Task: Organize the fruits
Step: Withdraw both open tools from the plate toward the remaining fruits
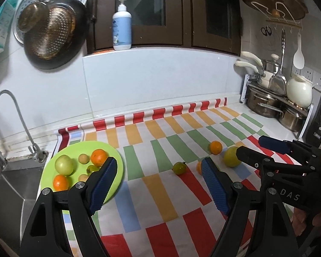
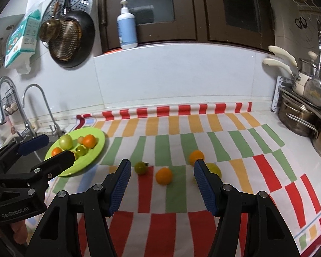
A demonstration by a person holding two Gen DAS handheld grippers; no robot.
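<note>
A lime green plate (image 1: pixel 75 147) (image 2: pixel 97 147) sits at the left of the striped cloth, beside the sink. It holds a green apple (image 1: pixel 64 165), two oranges and several small fruits. Loose on the cloth lie a greenish tomato (image 1: pixel 179 168) (image 2: pixel 141 167), an orange (image 2: pixel 164 175), a second orange (image 1: pixel 216 147) (image 2: pixel 196 156) and a yellow-green fruit (image 1: pixel 231 156) (image 2: pixel 214 169). My left gripper (image 1: pixel 158 160) (image 2: pixel 53 150) hovers open near the plate's right edge, holding nothing. My right gripper (image 2: pixel 162 162) (image 1: pixel 254 147) is open above the loose fruits, touching none.
A sink with a curved faucet (image 1: pixel 15 115) lies left of the plate. A rack of steel pots (image 1: pixel 265 105) and a white kettle stand at the back right. A pump bottle (image 1: pixel 122 30) stands on the window ledge. Pans hang on the wall at upper left.
</note>
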